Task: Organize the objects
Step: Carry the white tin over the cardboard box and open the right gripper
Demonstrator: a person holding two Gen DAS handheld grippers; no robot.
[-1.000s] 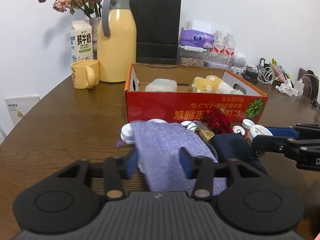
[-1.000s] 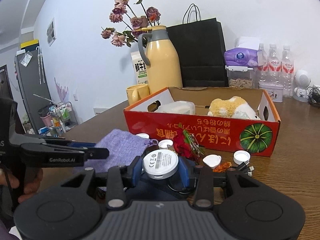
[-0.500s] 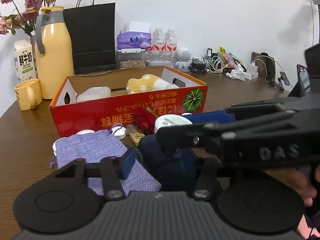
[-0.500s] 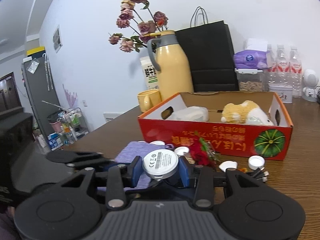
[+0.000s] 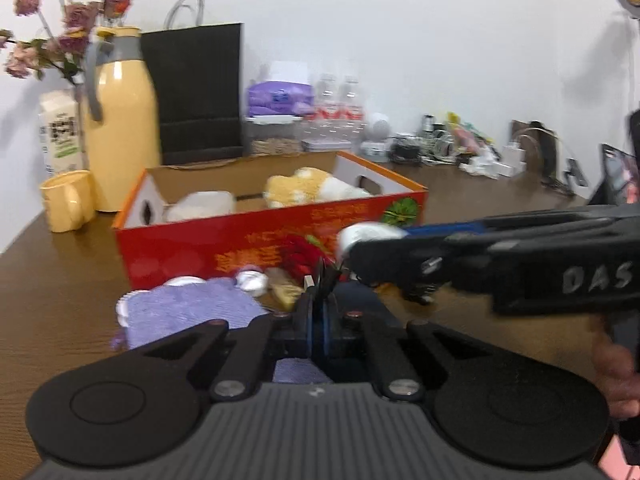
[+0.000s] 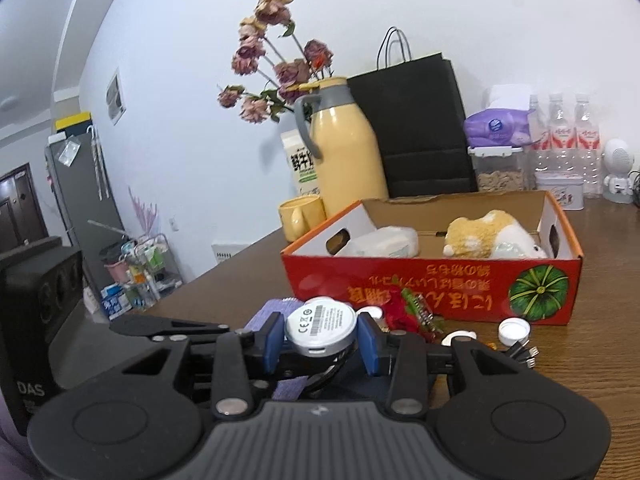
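Observation:
My left gripper (image 5: 319, 284) is shut, its tips pinched on the near edge of a dark blue pouch (image 5: 362, 304) that lies beside a purple knitted cloth (image 5: 188, 308). My right gripper (image 6: 321, 334) is shut on a white round device (image 6: 321, 325), label side up, held just above the pouch (image 6: 352, 382). In the left wrist view that right gripper (image 5: 384, 240) reaches in from the right with the white device (image 5: 370, 234) at its tip. Behind stands a red cardboard box (image 5: 260, 250) holding a yellow plush toy (image 5: 304, 190) and a white packet (image 5: 202, 204).
A red artificial rose (image 6: 400, 308), white bottle caps (image 6: 514, 330) and cable plugs (image 6: 522, 350) lie before the box on the brown table (image 6: 580, 368). A yellow jug (image 5: 120, 132), mug (image 5: 68, 200), milk carton, flowers and black paper bag (image 5: 196, 88) stand at the back.
My left gripper has swung right, from over the purple cloth to the dark pouch, and its jaws have closed. The right gripper still holds the white device and has barely moved.

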